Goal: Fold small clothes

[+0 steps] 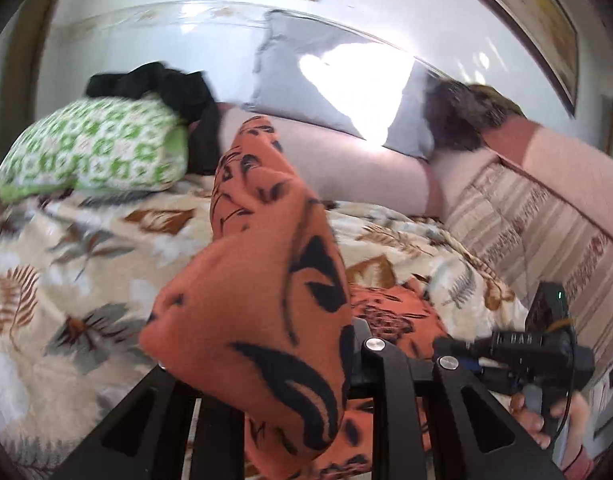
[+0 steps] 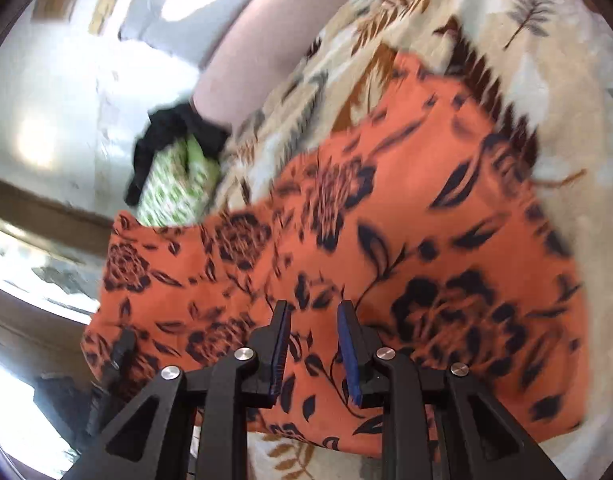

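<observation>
Left gripper (image 1: 290,364) pinches orange cloth (image 1: 258,320), lifted mid-frame to carry fold over. Right gripper (image 2: 313,354), jaws narrowly apart, empty, hovers above cloth on blanket (image 2: 506,20).

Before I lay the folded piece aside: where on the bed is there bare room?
Bare leaf-print blanket lies between the orange cloth and the green pillow. Another strip lies between the cloth and the striped cushion. The middle is crowded by the cloth.
</observation>
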